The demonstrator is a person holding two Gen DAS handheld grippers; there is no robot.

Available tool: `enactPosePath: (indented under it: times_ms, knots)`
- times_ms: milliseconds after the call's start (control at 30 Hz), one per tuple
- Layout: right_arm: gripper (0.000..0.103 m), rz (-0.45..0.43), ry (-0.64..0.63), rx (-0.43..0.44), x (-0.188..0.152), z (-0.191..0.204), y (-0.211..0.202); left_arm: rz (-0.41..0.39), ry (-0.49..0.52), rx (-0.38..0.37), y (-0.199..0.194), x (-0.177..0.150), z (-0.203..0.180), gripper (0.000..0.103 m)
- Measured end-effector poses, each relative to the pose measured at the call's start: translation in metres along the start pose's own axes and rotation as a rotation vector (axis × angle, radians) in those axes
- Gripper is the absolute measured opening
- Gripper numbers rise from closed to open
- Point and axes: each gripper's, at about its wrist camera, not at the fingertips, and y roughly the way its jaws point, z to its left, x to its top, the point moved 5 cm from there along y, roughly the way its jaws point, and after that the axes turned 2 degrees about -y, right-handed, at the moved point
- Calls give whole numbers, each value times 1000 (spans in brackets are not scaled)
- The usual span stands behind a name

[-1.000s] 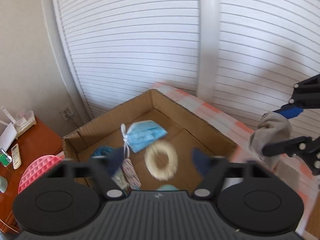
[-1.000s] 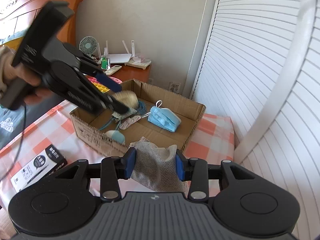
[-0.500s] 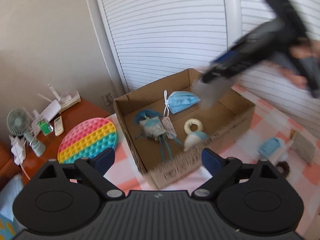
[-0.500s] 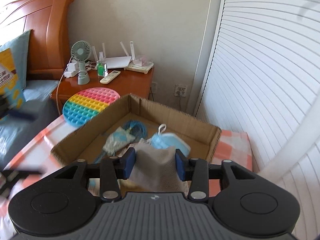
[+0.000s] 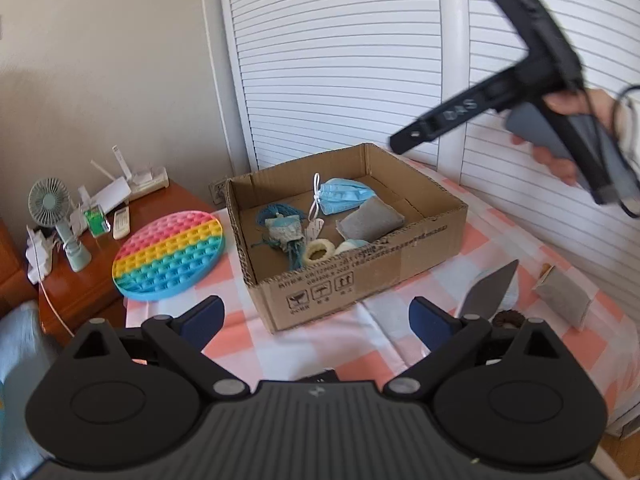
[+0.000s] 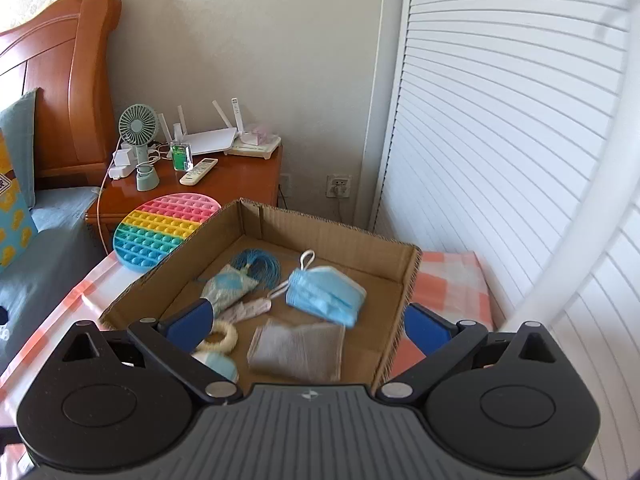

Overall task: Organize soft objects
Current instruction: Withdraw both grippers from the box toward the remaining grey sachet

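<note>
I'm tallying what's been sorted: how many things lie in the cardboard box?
6: blue cord at the back, pouch before it, face mask right, grey cloth in front, cream ring and pale blue item front left. More may be hidden.

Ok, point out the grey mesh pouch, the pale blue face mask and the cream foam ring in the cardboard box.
grey mesh pouch (image 6: 298, 346): right wrist view, middle of the fabric.
pale blue face mask (image 6: 326, 294): right wrist view, pleated middle.
cream foam ring (image 5: 319, 251): left wrist view, its near rim.

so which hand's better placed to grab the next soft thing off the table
Likely left: the left gripper is open and empty, facing the dark hair tie on the checked cloth. The right gripper, also open, hangs over the cardboard box.
</note>
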Motion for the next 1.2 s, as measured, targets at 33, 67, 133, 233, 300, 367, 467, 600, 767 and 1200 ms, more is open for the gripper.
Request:
enactPosePath:
  times_ms: [33, 67, 133, 233, 300, 367, 467, 600, 767, 1200]
  knots:
    - [103, -3, 3, -4, -4, 0, -7, 0, -5, 4, -1, -2, -2, 99]
    - [103, -6, 6, -13, -9, 0, -15, -1, -7, 10, -5, -4, -4, 99]
    - [103, -11, 11, -30, -19, 1, -29, -4, -10, 13, -10, -8, -10, 99]
    - [103, -15, 24, -37, -38, 1, -52, -16, -12, 7, -17, -13, -20, 99]
    - [103, -7, 41, -44, -53, 1, -64, -16, -2, -6, -19, -17, -29, 99]
    - [103, 1, 57, -44, -71, 2, -75, -25, 2, -26, -22, -20, -37, 99]
    - [103, 15, 74, -84, -100, 3, -90, -18, 7, -51, -24, -25, -48, 99]
    - [103, 20, 113, -134, -140, 3, -105, -9, 29, -79, -27, -33, -62, 101]
    - [103, 37, 168, -147, -194, 1, -115, 4, 43, -121, -30, -39, -79, 102]
    - [103, 152, 199, -117, -252, -8, -81, 73, 110, -248, -13, -53, -123, 102]
